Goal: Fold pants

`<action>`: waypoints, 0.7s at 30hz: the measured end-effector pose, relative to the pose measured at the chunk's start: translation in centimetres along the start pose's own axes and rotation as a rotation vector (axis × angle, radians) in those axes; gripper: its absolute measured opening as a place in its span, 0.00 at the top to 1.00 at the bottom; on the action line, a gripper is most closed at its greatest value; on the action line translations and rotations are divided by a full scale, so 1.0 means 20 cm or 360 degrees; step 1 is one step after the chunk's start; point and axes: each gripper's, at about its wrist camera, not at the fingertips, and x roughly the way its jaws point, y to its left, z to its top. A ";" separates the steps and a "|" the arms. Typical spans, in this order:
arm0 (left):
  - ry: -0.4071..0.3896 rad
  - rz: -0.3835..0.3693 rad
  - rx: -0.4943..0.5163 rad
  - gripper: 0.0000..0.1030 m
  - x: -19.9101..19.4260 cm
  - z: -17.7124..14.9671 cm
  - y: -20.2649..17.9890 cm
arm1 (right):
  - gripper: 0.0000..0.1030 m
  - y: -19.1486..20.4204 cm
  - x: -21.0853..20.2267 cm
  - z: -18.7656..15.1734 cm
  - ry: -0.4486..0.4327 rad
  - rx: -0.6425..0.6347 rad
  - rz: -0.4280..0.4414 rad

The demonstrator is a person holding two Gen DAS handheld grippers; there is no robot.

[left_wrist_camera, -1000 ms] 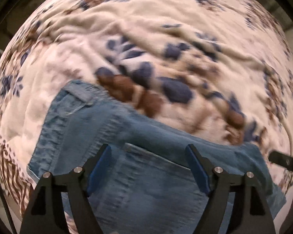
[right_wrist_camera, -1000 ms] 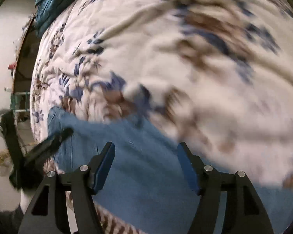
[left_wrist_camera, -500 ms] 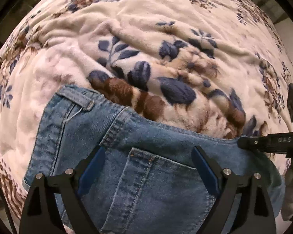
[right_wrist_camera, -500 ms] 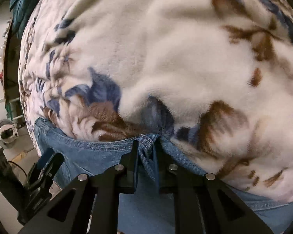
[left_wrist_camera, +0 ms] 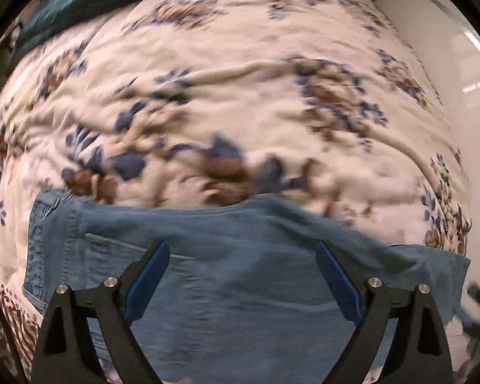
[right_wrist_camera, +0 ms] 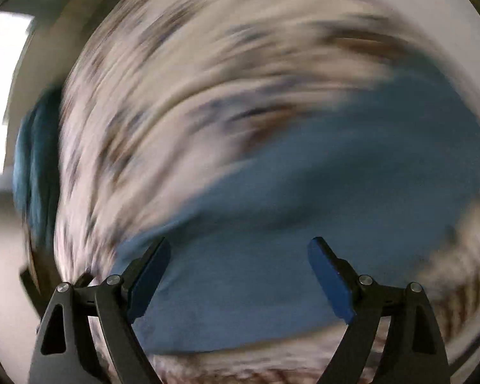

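Observation:
Blue denim pants (left_wrist_camera: 233, 256) lie folded on a cream floral blanket (left_wrist_camera: 240, 96), waistband and back pocket at the left of the left wrist view. My left gripper (left_wrist_camera: 243, 256) is open and empty, hovering above the denim. In the right wrist view, heavily blurred by motion, the pants (right_wrist_camera: 304, 208) fill the lower middle and right. My right gripper (right_wrist_camera: 240, 256) is open and empty above them.
A teal cloth (left_wrist_camera: 89, 0) lies at the far left end of the bed and shows in the right wrist view (right_wrist_camera: 35, 166) too. A pale wall (left_wrist_camera: 457, 48) runs along the right. The blanket's brown striped border (right_wrist_camera: 256, 371) lies under the pants' near edge.
My right gripper has opened and let go of the pants' edge it was pinching, and it is swinging fast. My left gripper has drawn back and up, still open.

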 end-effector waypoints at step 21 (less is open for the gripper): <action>0.0224 -0.0051 0.0359 0.10 0.31 -0.13 -0.85 | 0.37 -1.22 0.34 0.42 -0.0352 0.0737 0.0933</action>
